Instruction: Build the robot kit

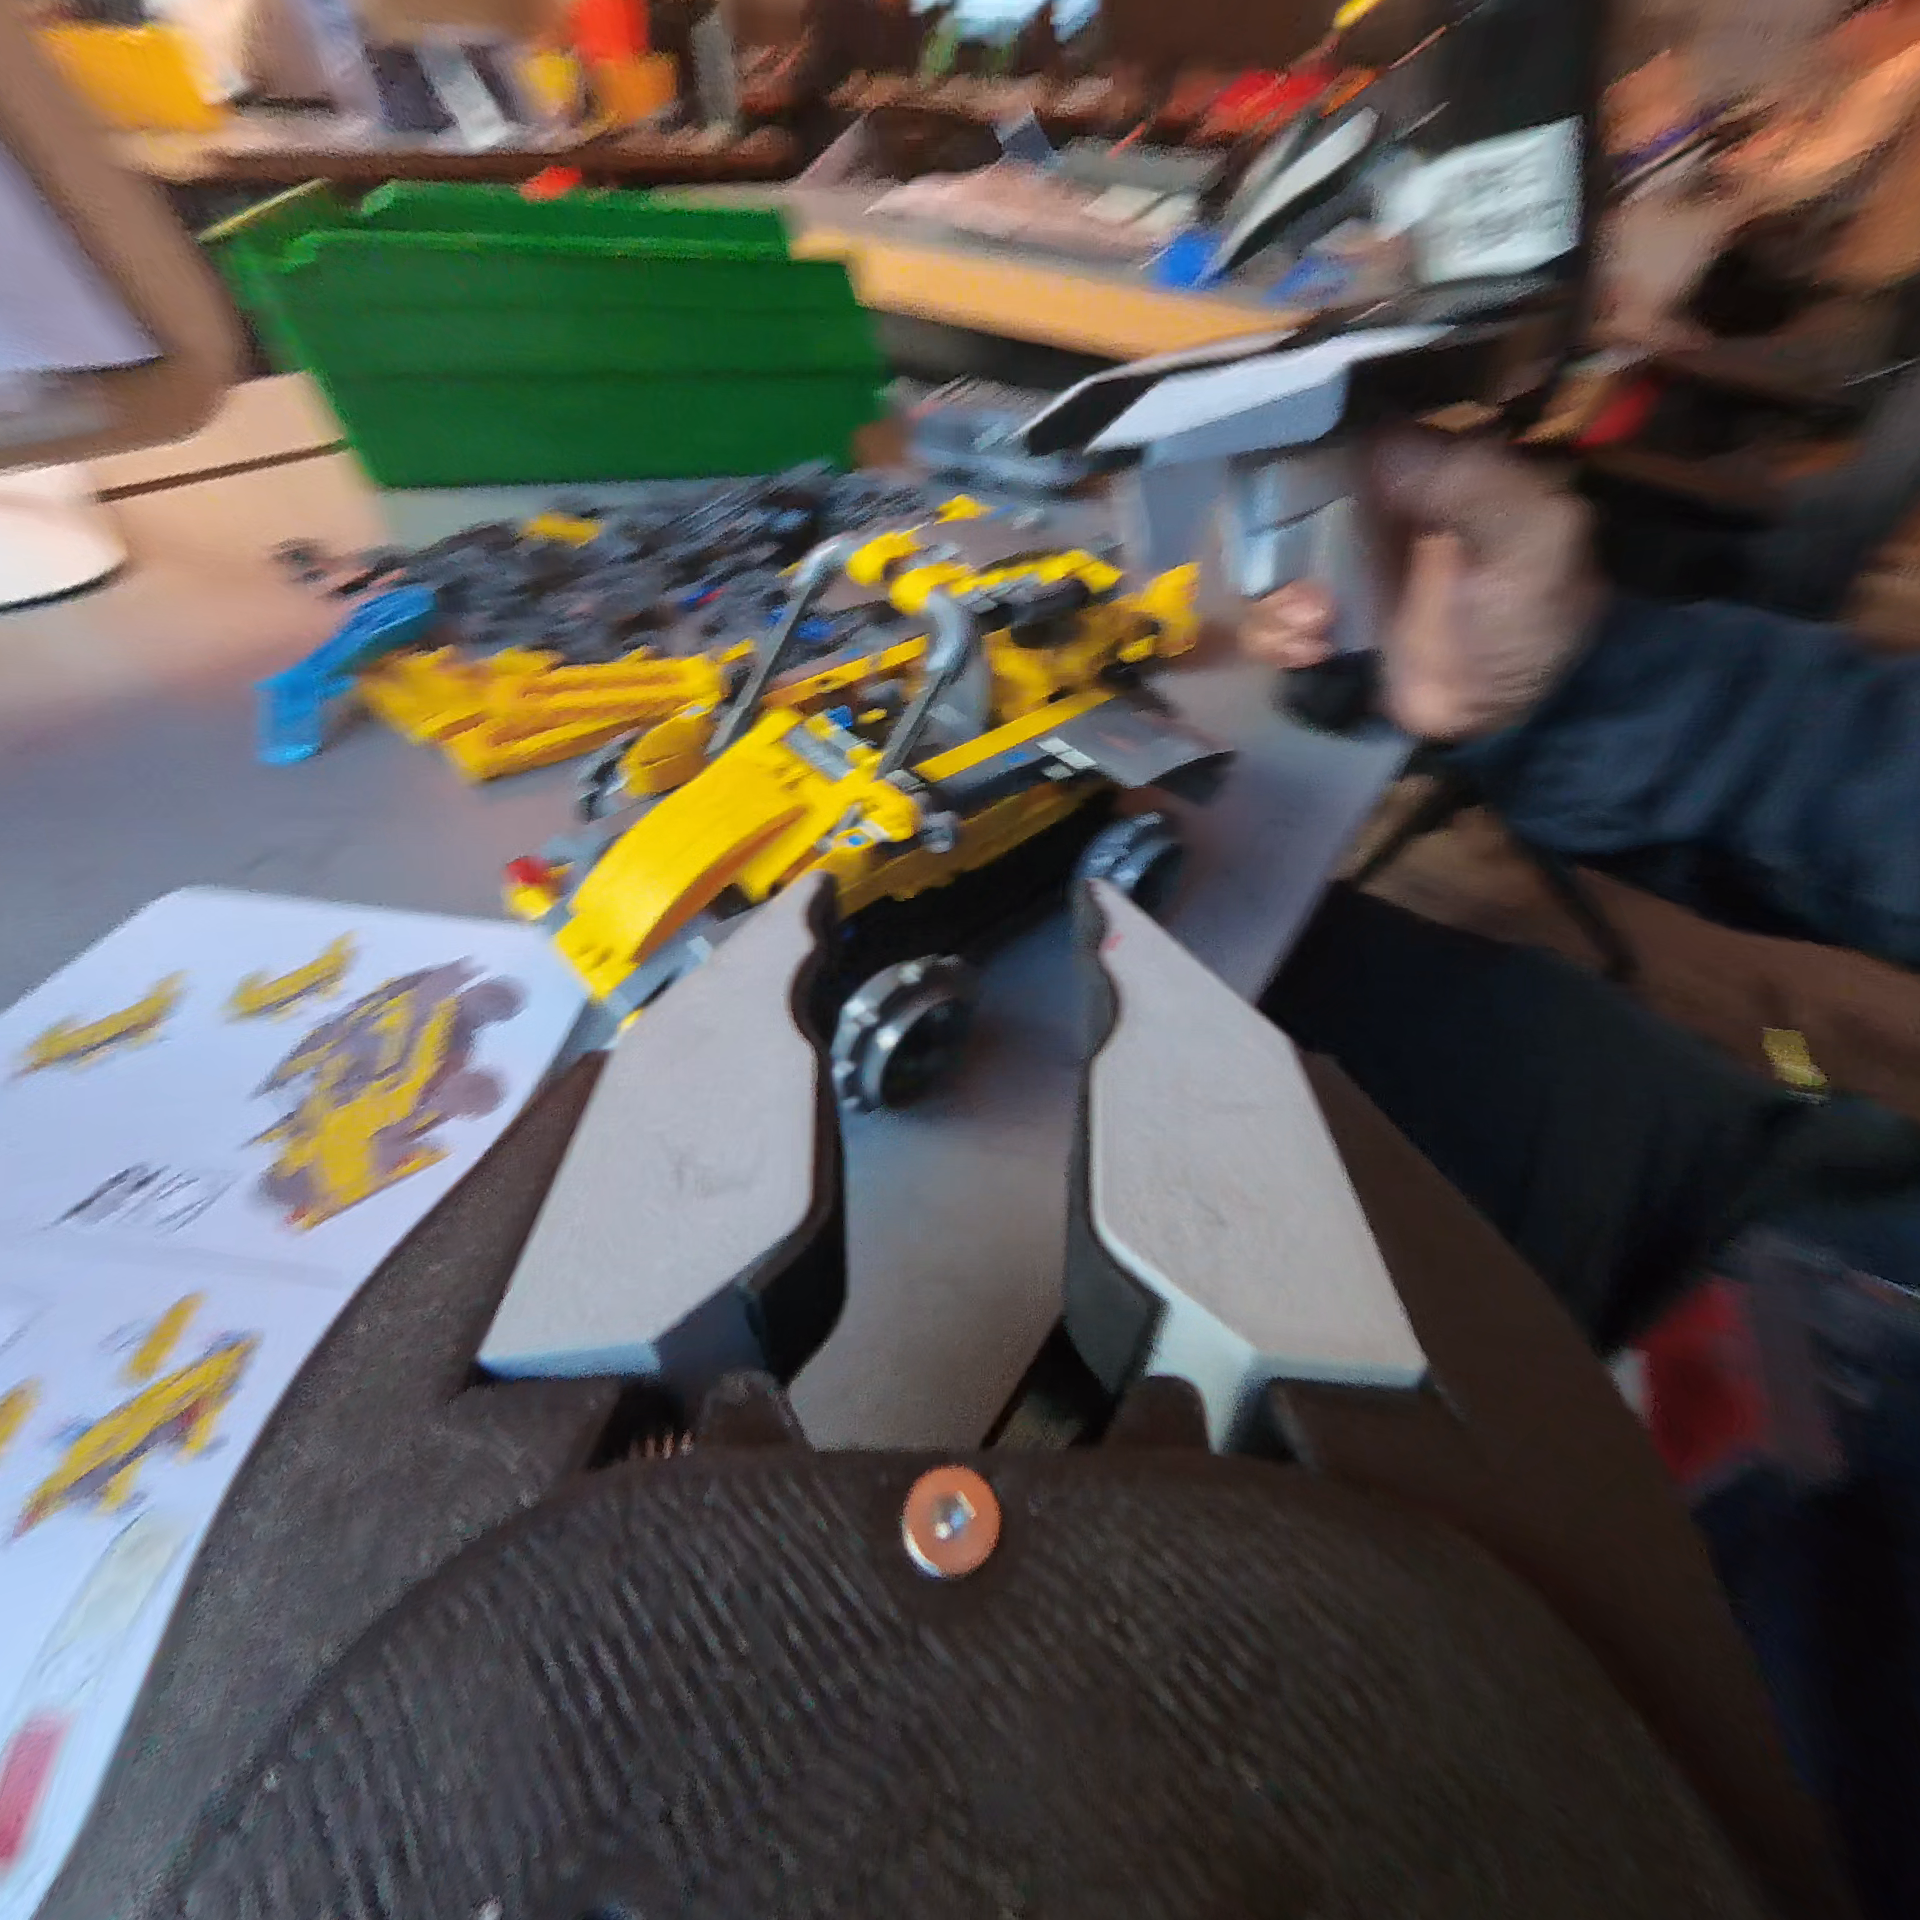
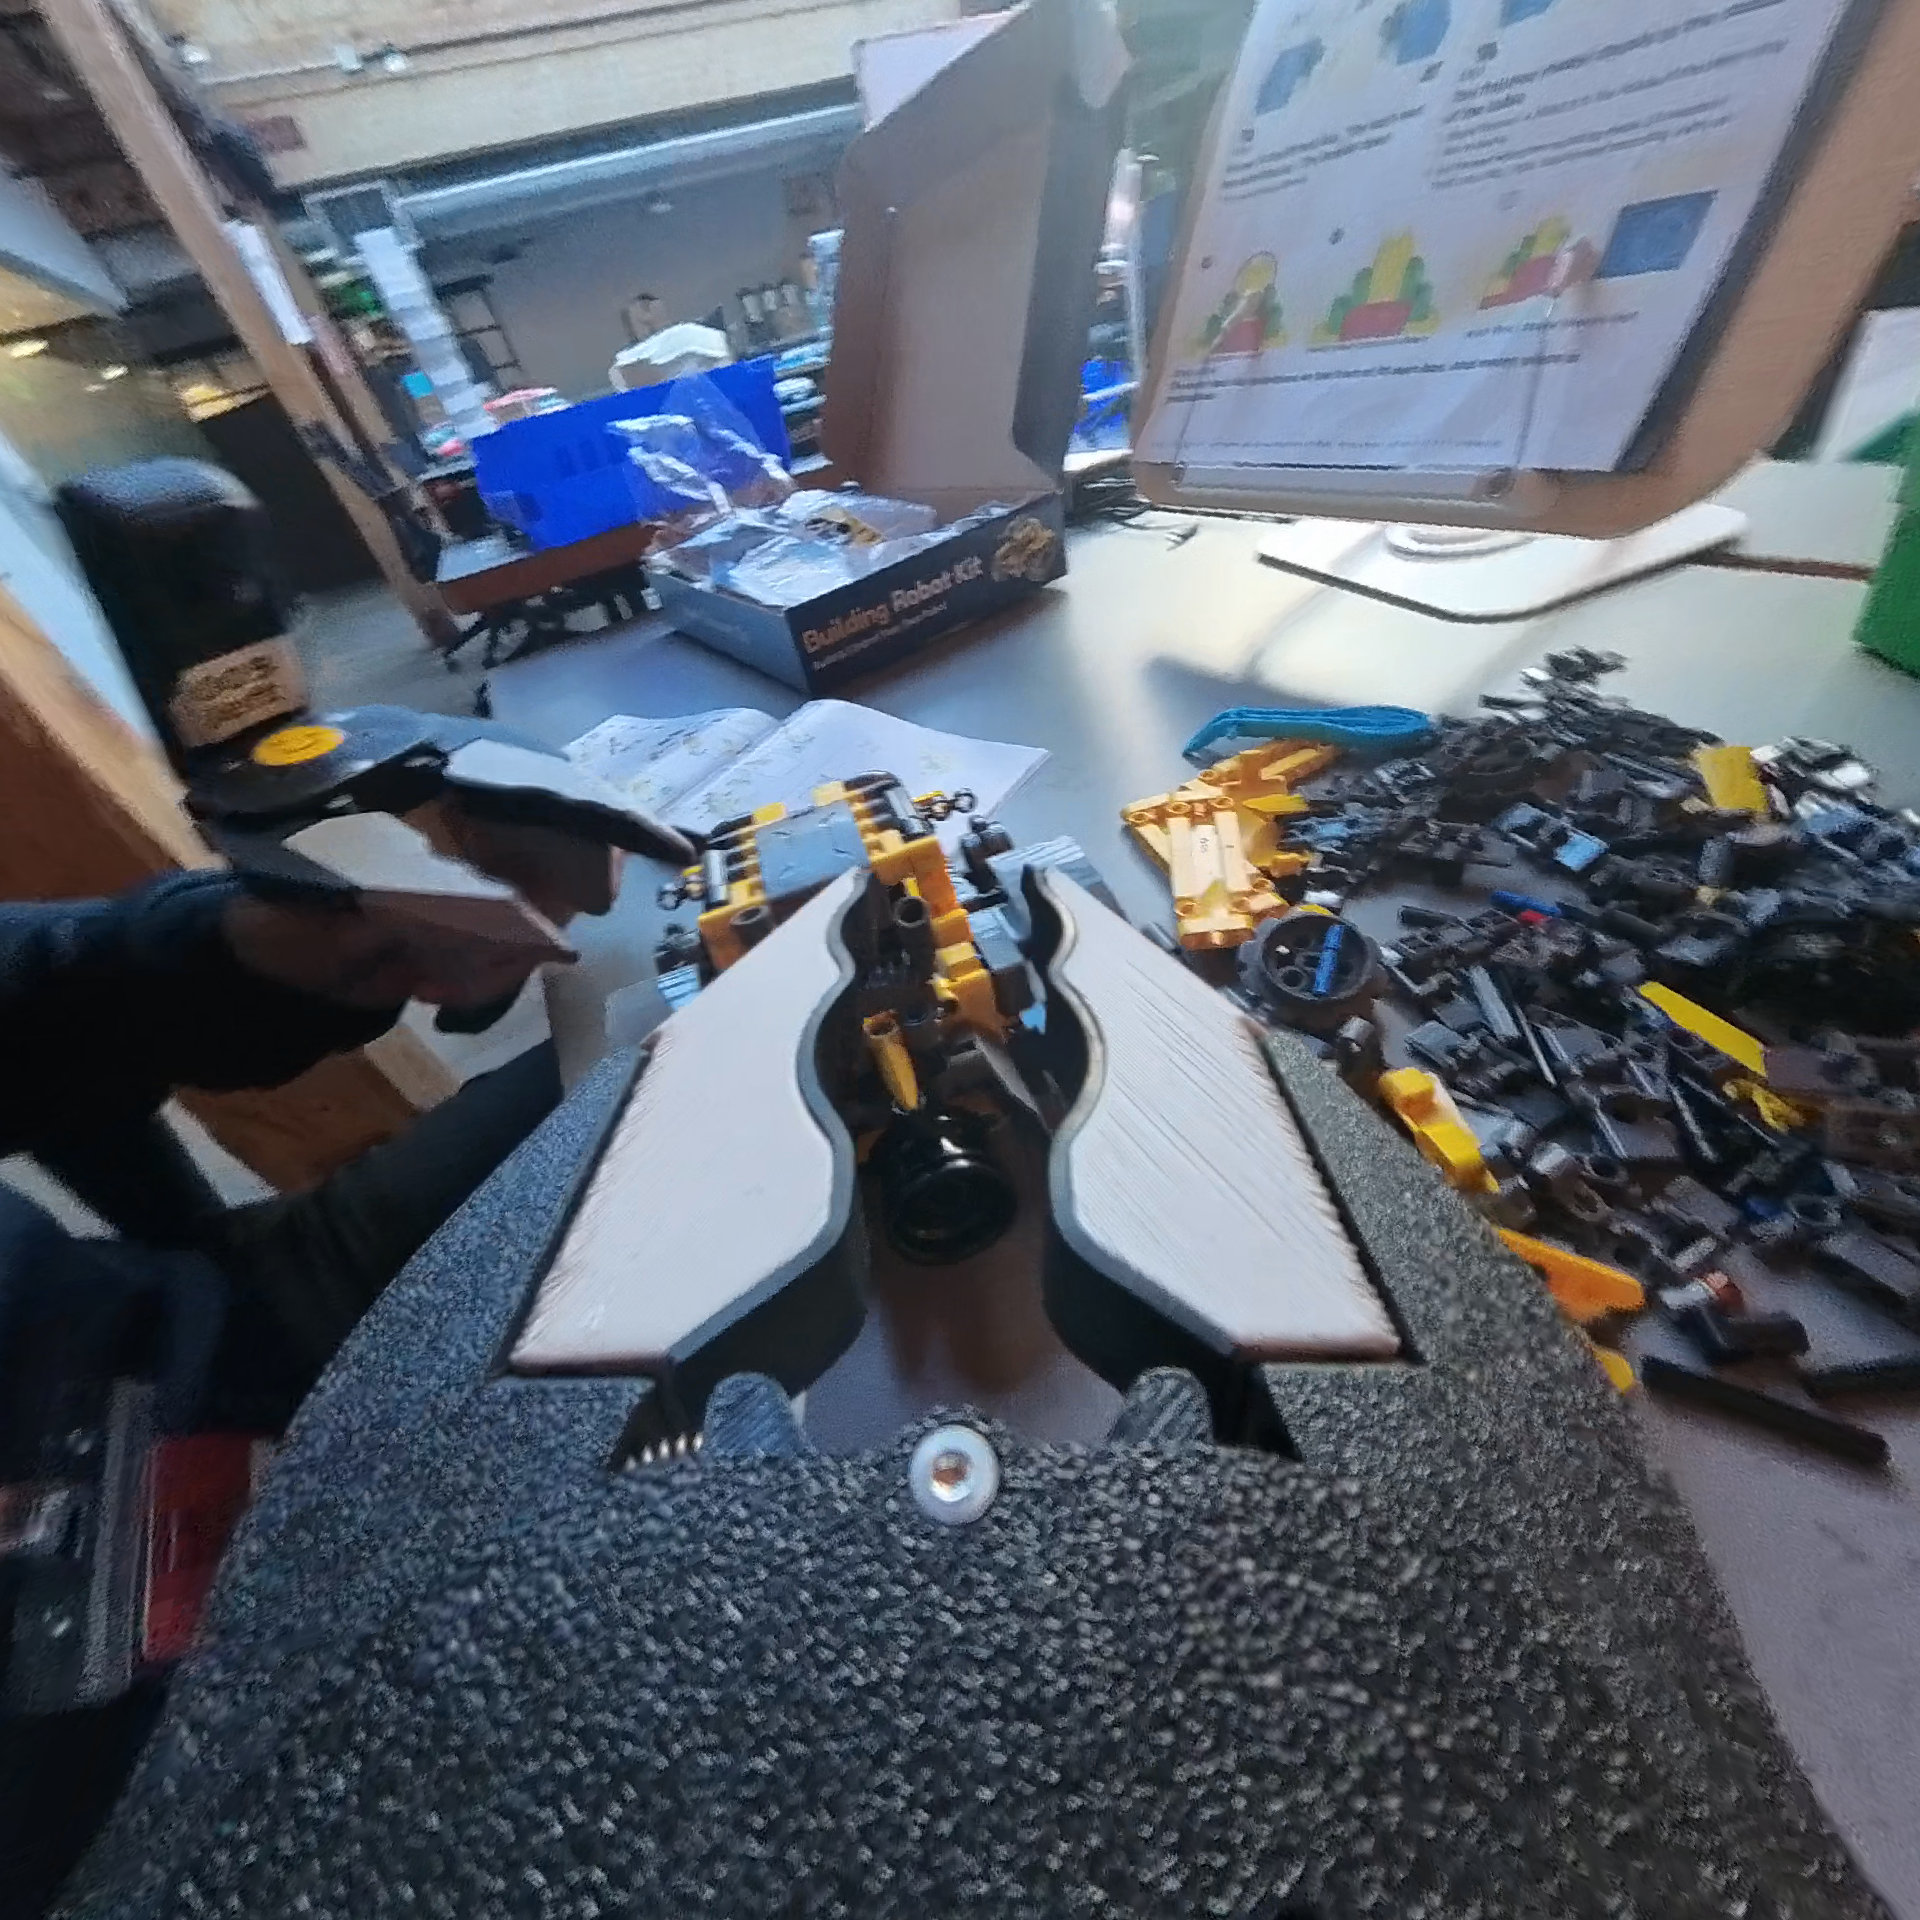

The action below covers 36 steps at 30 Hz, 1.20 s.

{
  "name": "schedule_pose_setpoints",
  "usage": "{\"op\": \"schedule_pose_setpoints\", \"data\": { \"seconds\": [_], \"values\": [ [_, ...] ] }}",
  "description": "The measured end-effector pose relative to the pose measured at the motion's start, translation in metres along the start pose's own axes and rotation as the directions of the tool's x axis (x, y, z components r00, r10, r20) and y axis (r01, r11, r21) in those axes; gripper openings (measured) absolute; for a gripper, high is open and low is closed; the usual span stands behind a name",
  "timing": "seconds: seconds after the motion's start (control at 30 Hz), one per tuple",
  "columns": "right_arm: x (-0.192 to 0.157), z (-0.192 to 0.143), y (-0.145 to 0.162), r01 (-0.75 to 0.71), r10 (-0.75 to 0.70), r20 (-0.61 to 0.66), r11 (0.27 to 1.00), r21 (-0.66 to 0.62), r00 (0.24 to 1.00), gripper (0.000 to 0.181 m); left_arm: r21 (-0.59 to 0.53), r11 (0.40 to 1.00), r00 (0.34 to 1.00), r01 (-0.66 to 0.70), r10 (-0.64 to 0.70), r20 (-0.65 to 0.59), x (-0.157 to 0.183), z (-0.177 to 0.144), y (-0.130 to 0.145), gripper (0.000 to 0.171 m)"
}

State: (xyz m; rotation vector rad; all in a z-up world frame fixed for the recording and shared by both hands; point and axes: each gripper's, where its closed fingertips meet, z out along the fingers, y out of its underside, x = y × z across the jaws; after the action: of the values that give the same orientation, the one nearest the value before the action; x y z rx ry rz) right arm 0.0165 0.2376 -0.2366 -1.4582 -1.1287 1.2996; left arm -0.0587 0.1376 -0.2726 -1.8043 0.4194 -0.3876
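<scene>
A yellow and black brick-built vehicle (image 1: 790,810) stands on the grey table (image 1: 156,748). My left gripper (image 1: 954,909) is open, and its fingers straddle a black wheel (image 1: 902,1029) at the vehicle's near end without clear contact. My right gripper (image 2: 945,888) has its jaws partly apart over the vehicle (image 2: 831,842). The vehicle's parts and a black wheel (image 2: 945,1184) show through the gap, and no grip is visible. The right gripper also shows in the blurred left wrist view (image 1: 1195,410), held by a hand just behind the vehicle. The left gripper shows in the right wrist view (image 2: 623,899).
A pile of loose black and yellow parts (image 2: 1621,935) lies to the right, with a yellow panel (image 2: 1226,831) and a blue tool (image 2: 1309,722). An open instruction booklet (image 1: 208,1091) lies at the left. Green bins (image 1: 582,332), an open kit box (image 2: 894,603) and a standing instruction board (image 2: 1507,229) are behind. Spacing between my two grippers at the tips: around 15 centimeters.
</scene>
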Motion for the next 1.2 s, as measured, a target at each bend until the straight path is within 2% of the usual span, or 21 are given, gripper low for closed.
{"op": "schedule_pose_setpoints", "data": {
  "seconds": [0.1, 0.17, 0.27, 0.33, 0.43, 0.53, 0.6, 0.67, 0.73, 0.8, 0.9, 0.97, 1.03, 1.1, 1.2],
  "values": [
    [0.003, -0.003, 0.004, -0.082, 0.082, -0.025, 0.997, -0.012, 0.996, 0.024, -0.090, 0.996, 0.996, 0.016, -0.008, 0.086, -0.004, 0.004, 0.002, 0.063],
    [0.000, 0.000, 0.012, -0.116, 0.114, -0.026, 0.991, -0.066, 0.993, 0.017, -0.143, 0.989, 0.994, 0.045, -0.029, 0.110, 0.000, 0.009, 0.000, 0.075],
    [-0.001, 0.008, 0.029, -0.134, 0.125, -0.063, 0.975, -0.179, 0.990, 0.013, -0.142, 0.988, 0.987, 0.068, -0.046, 0.154, -0.002, 0.014, -0.014, 0.070],
    [-0.007, 0.012, 0.031, -0.135, 0.129, -0.044, 0.972, -0.193, 0.991, 0.010, -0.131, 0.988, 0.988, 0.087, -0.068, 0.139, -0.003, 0.019, -0.022, 0.067],
    [-0.023, 0.016, 0.036, -0.135, 0.143, 0.019, 0.965, -0.226, 0.990, 0.006, -0.195, 0.976, 0.992, 0.092, -0.074, 0.098, -0.001, 0.029, -0.019, 0.072],
    [-0.052, 0.022, 0.042, -0.128, 0.161, 0.111, 0.957, -0.260, 0.981, 0.011, -0.249, 0.968, 0.999, 0.019, -0.010, 0.039, 0.002, 0.034, -0.015, 0.068],
    [-0.062, 0.025, 0.042, -0.116, 0.146, 0.111, 0.963, -0.243, 0.983, 0.023, -0.278, 0.959, 0.998, -0.060, 0.054, -0.032, 0.004, 0.030, -0.014, 0.059],
    [-0.073, 0.026, 0.044, -0.100, 0.137, 0.141, 0.965, -0.242, 0.980, 0.027, -0.314, 0.942, 0.989, -0.118, 0.083, -0.125, 0.007, 0.023, -0.009, 0.056],
    [-0.080, 0.025, 0.046, -0.054, 0.101, 0.170, 0.964, -0.259, 0.980, 0.029, -0.321, 0.932, 0.978, -0.170, 0.120, -0.170, 0.002, 0.017, -0.007, 0.058],
    [-0.074, 0.023, 0.046, 0.044, -0.004, 0.142, 0.960, -0.278, 0.990, 0.021, -0.345, 0.929, 0.982, -0.133, 0.076, -0.174, -0.001, 0.010, -0.009, 0.069],
    [-0.059, 0.020, 0.037, 0.169, -0.141, 0.114, 0.943, -0.288, 0.983, 0.021, -0.319, 0.947, 0.989, -0.035, -0.014, -0.149, 0.009, 0.004, -0.023, 0.076],
    [-0.055, 0.023, 0.033, 0.194, -0.153, 0.153, 0.931, -0.310, 0.976, 0.031, -0.322, 0.946, 0.999, -0.031, 0.016, -0.049, 0.005, 0.007, -0.024, 0.073],
    [-0.053, 0.028, 0.033, 0.230, -0.168, 0.206, 0.915, -0.331, 0.964, 0.031, -0.319, 0.944, 0.994, -0.086, 0.102, 0.033, -0.002, 0.014, -0.022, 0.068],
    [-0.060, 0.032, 0.034, 0.265, -0.167, 0.289, 0.901, -0.343, 0.943, 0.020, -0.322, 0.942, 0.994, -0.093, 0.106, 0.024, 0.004, 0.021, -0.019, 0.062],
    [-0.070, 0.037, 0.035, 0.302, -0.166, 0.354, 0.878, -0.371, 0.920, 0.008, -0.367, 0.923, 0.992, -0.114, 0.124, 0.002, 0.010, 0.027, -0.008, 0.068]
  ]
}}
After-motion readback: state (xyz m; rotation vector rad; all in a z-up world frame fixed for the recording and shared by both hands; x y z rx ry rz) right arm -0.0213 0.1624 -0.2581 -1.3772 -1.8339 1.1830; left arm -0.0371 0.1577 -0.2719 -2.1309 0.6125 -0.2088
